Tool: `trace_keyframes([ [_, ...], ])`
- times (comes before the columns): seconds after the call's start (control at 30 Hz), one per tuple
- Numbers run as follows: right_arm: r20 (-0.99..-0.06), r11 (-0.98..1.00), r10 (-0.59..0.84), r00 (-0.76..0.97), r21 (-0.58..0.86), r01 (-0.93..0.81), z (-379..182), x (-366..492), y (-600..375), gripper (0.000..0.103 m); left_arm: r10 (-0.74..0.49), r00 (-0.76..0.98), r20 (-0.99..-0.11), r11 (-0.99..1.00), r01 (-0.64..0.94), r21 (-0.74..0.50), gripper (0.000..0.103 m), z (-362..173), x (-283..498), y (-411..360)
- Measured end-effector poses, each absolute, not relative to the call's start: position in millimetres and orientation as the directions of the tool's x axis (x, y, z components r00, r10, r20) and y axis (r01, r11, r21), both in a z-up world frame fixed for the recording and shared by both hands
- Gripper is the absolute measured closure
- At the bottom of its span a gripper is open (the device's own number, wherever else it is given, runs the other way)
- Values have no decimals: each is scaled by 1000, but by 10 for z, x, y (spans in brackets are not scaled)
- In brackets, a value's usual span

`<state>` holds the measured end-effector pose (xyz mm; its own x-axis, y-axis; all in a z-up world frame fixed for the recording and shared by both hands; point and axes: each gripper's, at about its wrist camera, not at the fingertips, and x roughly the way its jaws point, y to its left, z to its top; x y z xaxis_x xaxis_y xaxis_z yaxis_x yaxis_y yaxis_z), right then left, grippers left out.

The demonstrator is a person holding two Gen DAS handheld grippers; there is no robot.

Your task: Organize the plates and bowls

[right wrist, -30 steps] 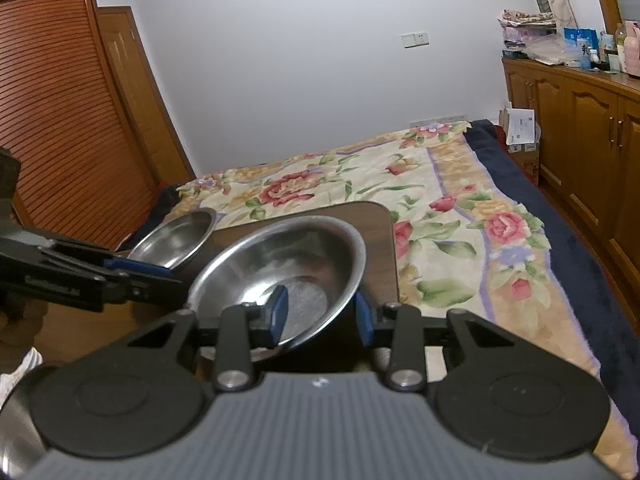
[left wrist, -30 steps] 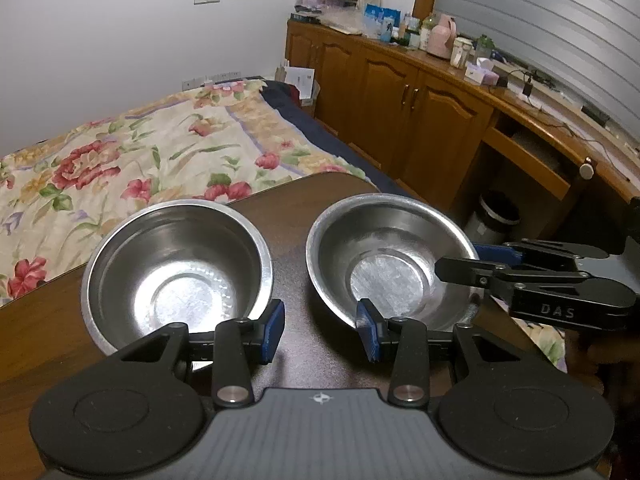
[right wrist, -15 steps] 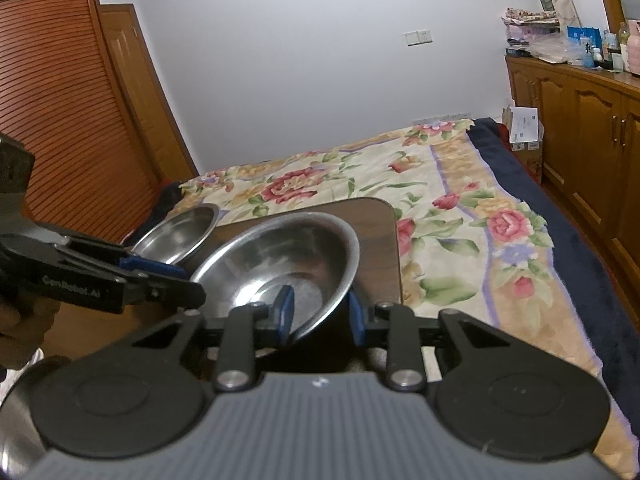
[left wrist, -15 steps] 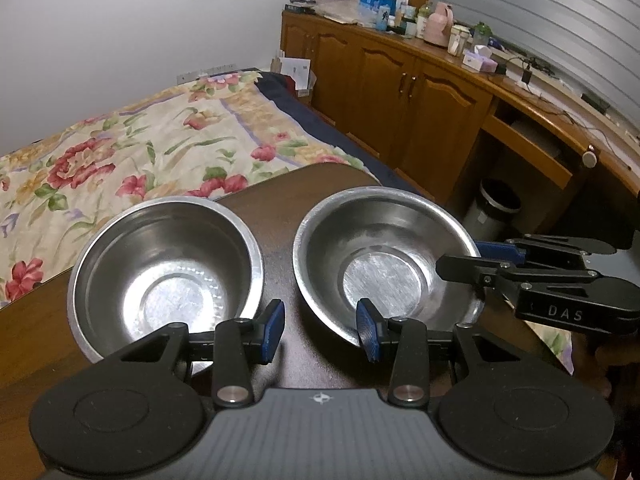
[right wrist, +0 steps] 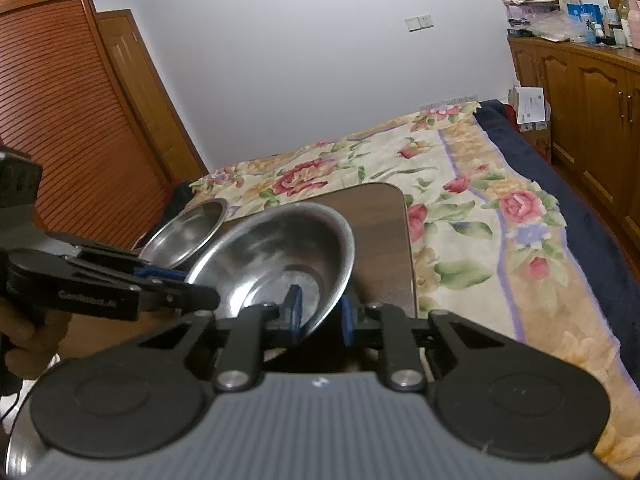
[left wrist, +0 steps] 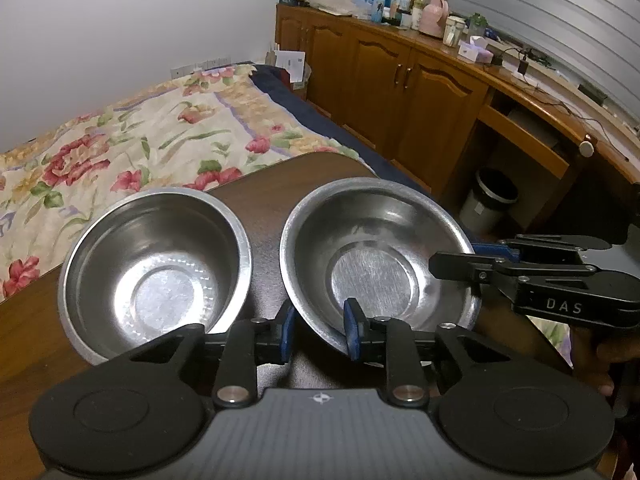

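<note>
Two steel bowls sit on a dark wooden table (left wrist: pixel 280 200). The left bowl (left wrist: pixel 156 276) lies flat, also visible as the far bowl (right wrist: pixel 188 232). The right bowl (left wrist: pixel 376 268) is tilted, its rim raised on my right gripper's side (right wrist: pixel 280 256). My right gripper (right wrist: pixel 320 312) is shut on that bowl's near rim, one blue pad inside and one outside; the left wrist view shows it (left wrist: pixel 468 254) at the bowl's right edge. My left gripper (left wrist: pixel 320 332) is open, its fingers straddling the tilted bowl's near-left rim; contact is unclear. In the right wrist view the left gripper (right wrist: pixel 192 284) reaches that bowl's left side.
A bed with a floral cover (left wrist: pixel 140 140) lies beyond the table. Wooden cabinets (left wrist: pixel 400 80) with clutter on top run along the right wall, with a waste bin (left wrist: pixel 488 204) below. A slatted wooden wardrobe (right wrist: pixel 60 120) stands left. A steel rim (right wrist: pixel 16 452) shows at the lower left.
My right gripper's pads closed onto the right bowl's rim and the bowl tipped up. My left gripper's fingers drew somewhat closer together and moved nearer the bowls.
</note>
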<state>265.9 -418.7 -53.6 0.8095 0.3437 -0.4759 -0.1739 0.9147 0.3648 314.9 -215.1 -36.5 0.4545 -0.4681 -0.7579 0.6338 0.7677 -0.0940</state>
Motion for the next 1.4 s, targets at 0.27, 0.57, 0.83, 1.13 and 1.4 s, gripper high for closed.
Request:
trace_keyframes([
  [0.27, -439, 911, 356, 825, 360, -202, -322, 2523, -4122, 82, -492, 489, -720, 763, 640, -87, 76, -159, 3004, -2030],
  [0.57, -410, 919, 346, 844, 327, -218, -105, 2381, -3983, 82, -518, 521, -678, 761, 643, -88, 77, 52, 2837, -1863],
  [0.83, -393, 924, 341, 854, 307, -228, 50, 2271, -3908, 82, -540, 538, -647, 752, 654, -84, 76, 223, 2646, -1725],
  [1.13, -380, 932, 335, 862, 270, -243, 165, 2155, -3790, 82, -555, 554, -620, 750, 656, -85, 76, 356, 2444, -1569],
  [1.4, -368, 933, 341, 865, 246, -264, 251, 2018, -3681, 82, -560, 571, -601, 754, 652, -82, 76, 437, 2219, -1391],
])
